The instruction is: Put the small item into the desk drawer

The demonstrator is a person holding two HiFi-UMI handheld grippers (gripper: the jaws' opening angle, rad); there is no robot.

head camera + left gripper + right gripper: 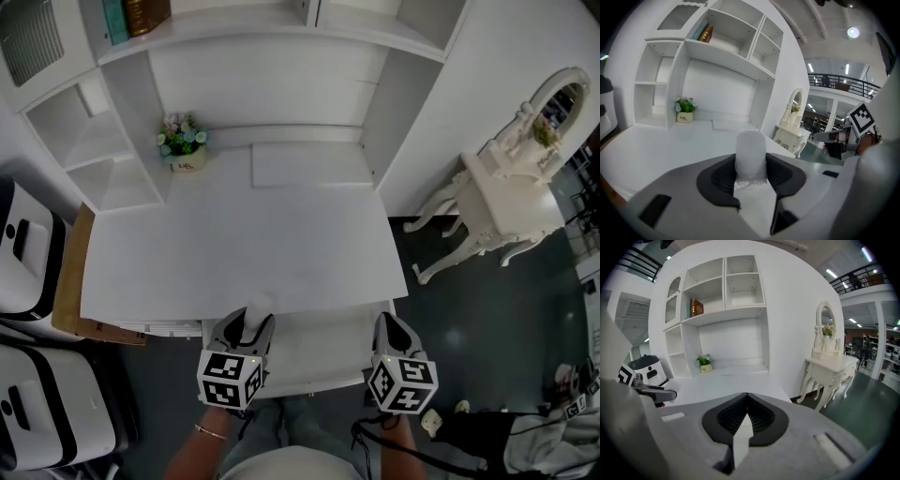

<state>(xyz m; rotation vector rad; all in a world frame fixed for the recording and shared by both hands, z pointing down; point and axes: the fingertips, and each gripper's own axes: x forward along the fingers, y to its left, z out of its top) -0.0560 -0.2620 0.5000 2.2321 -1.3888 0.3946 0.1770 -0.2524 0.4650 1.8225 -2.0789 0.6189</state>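
The small item [751, 143] is a white, rounded mesh-covered piece with frayed threads at its base. My left gripper [751, 161] is shut on it, the item standing upright between the dark pads. In the head view the left gripper [251, 317] is at the front edge of the white desk [234, 253], with the item [260, 303] just over that edge. Below the edge the white desk drawer [319, 352] stands pulled out between both grippers. My right gripper [389, 326] hangs at the drawer's right end; its jaws [747, 399] meet at the tips with nothing between them.
A small potted plant [184, 148] sits at the desk's back left and a flat white panel [309, 166] lies at the back. Shelves rise behind. White machines [28, 253] and a brown board [70, 281] stand at the left, an ornate white dressing table [497, 202] at the right.
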